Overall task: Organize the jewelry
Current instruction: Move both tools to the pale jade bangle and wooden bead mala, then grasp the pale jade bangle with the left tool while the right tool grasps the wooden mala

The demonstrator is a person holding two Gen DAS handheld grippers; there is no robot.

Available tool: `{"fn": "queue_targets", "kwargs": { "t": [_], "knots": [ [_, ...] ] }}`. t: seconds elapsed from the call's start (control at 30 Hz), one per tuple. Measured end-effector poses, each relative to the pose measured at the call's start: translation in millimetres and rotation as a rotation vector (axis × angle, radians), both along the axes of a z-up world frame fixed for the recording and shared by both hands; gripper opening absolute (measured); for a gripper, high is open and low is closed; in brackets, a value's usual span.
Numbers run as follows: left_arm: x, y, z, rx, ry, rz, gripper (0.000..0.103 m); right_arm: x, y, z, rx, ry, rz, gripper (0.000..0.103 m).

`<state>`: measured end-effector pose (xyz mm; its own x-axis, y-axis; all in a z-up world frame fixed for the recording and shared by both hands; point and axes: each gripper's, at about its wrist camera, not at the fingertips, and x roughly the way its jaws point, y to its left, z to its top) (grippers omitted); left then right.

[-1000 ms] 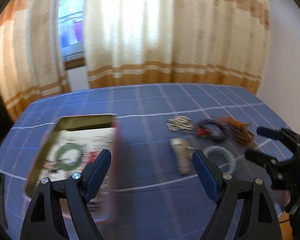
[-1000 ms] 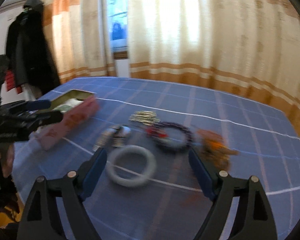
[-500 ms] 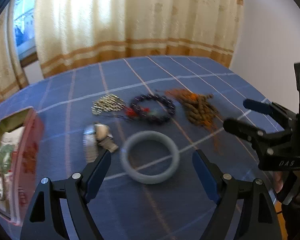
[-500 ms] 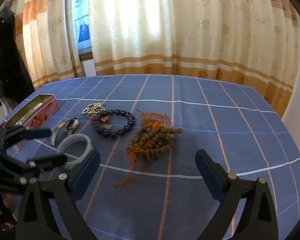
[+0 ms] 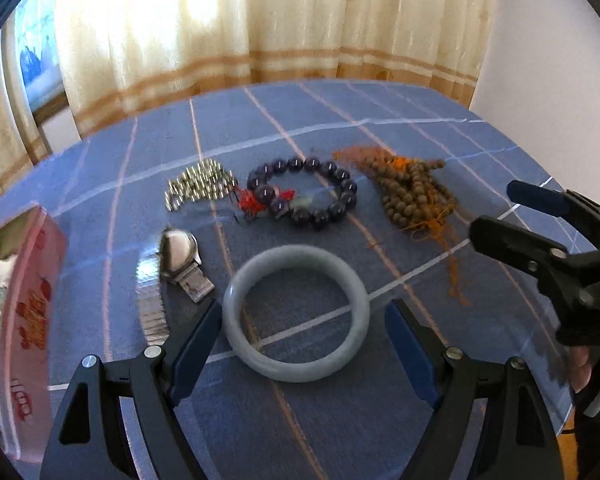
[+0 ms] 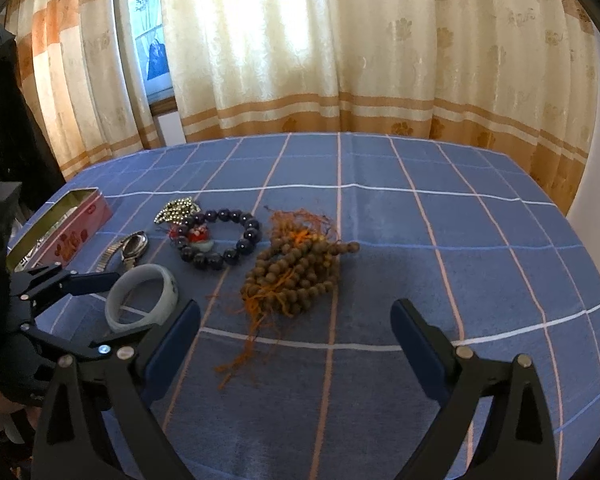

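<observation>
Both tongs spread wide, nothing held. Left gripper (image 5: 303, 344) frames jade bangle (image 5: 296, 314) at 12 o'clock, just ahead; right gripper (image 6: 296, 334) faces wooden bead strand (image 6: 294, 272).

Left to right on blue checked cloth (image 6: 420, 220): red tin (image 5: 28, 320) at 9 o'clock, open; watch (image 5: 178, 252); silver beads (image 5: 198, 190); dark bead bracelet (image 5: 304, 194); wooden strand at 2 o'clock.

Bangle likely rigid, smooth, slippery, chip-prone: pinch across one rim wall. Strand limp, tassels trail: grab bunched middle.

blue checked tablecloth (image 6: 420, 240), beige curtains (image 6: 380, 60)
</observation>
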<state>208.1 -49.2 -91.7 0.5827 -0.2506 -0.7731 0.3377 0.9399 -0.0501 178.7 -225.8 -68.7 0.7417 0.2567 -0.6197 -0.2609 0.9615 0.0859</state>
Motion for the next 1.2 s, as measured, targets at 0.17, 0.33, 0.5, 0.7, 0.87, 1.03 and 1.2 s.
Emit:
{"fn": "queue_targets", "kwargs": {
  "t": [0.17,0.33,0.5,0.7,0.87,1.03,1.2],
  "knots": [
    [3,6,3,-0.035,-0.012,0.015,0.076,2,1,-1,-0.009,0.013,0.002,0.098],
    [1,9,6,-0.05,-0.023,0.021,0.076,8,-3,-1,0.033,0.032,-0.011,0.096],
    [-8,17,14,-0.059,-0.087,0.04,0.076,29,2,-3,0.032,0.07,-0.027,0.093],
    [-6,38,21,-0.069,-0.115,0.088,0.076,52,16,-8,0.017,0.113,-0.013,0.087],
    [-1,56,29,-0.09,-0.128,0.124,0.076,63,19,-17,0.011,0.171,-0.001,0.062],
    [1,62,31,-0.091,-0.137,0.14,0.076,61,22,-16,0.003,0.163,0.03,0.041],
    [-1,63,28,-0.093,-0.148,0.148,0.076,53,24,-8,-0.014,0.107,0.039,0.04]
  ]
}}
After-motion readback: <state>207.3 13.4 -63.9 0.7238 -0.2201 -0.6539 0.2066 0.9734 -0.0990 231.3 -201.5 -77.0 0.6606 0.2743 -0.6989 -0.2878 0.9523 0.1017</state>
